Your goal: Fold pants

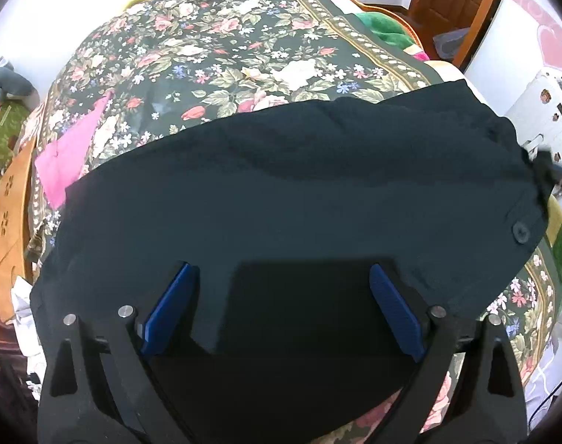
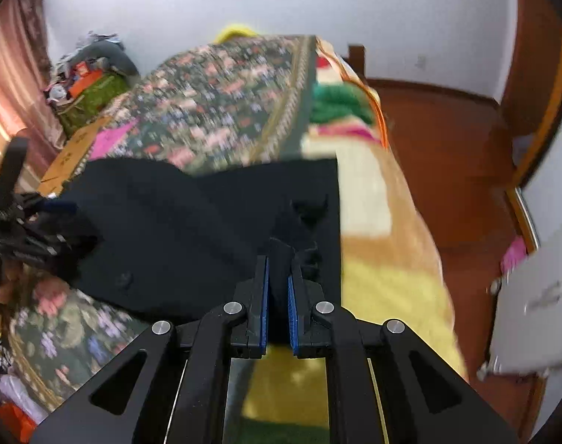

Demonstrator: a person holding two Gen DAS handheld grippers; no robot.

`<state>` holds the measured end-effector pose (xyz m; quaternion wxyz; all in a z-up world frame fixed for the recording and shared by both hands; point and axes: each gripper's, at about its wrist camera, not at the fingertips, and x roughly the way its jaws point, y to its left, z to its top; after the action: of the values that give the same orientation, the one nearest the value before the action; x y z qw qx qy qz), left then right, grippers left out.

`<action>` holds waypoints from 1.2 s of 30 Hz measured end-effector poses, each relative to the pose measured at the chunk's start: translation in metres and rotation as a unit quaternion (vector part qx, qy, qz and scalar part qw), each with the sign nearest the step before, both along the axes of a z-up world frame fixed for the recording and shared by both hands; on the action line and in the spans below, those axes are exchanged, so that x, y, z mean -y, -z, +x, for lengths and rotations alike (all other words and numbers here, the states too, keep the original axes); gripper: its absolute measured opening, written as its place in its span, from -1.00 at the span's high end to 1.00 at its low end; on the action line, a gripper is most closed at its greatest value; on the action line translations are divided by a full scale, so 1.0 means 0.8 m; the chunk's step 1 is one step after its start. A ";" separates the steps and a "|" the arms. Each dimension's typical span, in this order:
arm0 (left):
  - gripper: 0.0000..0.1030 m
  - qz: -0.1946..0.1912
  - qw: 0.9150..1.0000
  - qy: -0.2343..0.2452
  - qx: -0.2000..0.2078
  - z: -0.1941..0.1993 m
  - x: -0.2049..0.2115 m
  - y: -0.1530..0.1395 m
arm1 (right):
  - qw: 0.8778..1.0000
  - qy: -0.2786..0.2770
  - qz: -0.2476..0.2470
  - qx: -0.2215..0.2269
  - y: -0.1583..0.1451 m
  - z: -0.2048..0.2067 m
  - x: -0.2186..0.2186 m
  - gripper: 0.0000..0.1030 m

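On the bed (image 1: 244, 37), over its dark floral bedspread (image 1: 214, 55), the dark pants (image 1: 299, 199) lie spread flat, running from the near left to the far right. Their waistband with a dark button (image 1: 520, 231) sits at the right end, close to the bed's right edge. The left claw (image 1: 283, 285) points steeply down over the near edge of the pants, its blue pads (image 1: 170, 307) standing wide apart with nothing pinched between them. The right claw (image 2: 279, 277) has its pads drawn together, clamped on a fold of the pants' cloth at the waist end (image 2: 303, 222). A pink cloth (image 1: 72, 155) lies on the bedspread just beyond the pants' left end. A yellow and green blanket (image 2: 377, 229) shows along the right side of the bed, beside a wooden floor (image 2: 447, 148).
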<state>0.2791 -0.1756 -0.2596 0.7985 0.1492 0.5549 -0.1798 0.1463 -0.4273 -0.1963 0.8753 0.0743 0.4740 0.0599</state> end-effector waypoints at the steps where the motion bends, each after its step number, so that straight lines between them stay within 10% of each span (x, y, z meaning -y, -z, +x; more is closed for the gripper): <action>1: -0.87 -0.001 1.000 -0.001 0.001 0.000 0.000 0.000 | 1.000 0.004 -0.002 -0.003 0.005 -0.005 0.000 0.84; 13: -0.87 0.001 0.998 -0.027 0.061 -0.003 -0.026 -0.034 | 0.999 0.017 -0.016 0.029 -0.038 0.009 0.010 0.44; 28: -0.87 -0.010 0.985 -0.137 0.102 0.010 -0.144 -0.072 | 0.996 0.053 0.046 -0.060 0.032 0.092 0.028 0.44; 36: -0.87 -0.003 0.982 -0.155 0.111 0.009 -0.162 -0.065 | 0.999 0.040 -0.012 -0.014 0.007 0.087 0.026 0.97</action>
<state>0.2864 -0.0463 -0.2074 0.8735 0.0782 0.4791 -0.0379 0.2162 -0.4483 -0.2019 0.8710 0.0833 0.4839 0.0178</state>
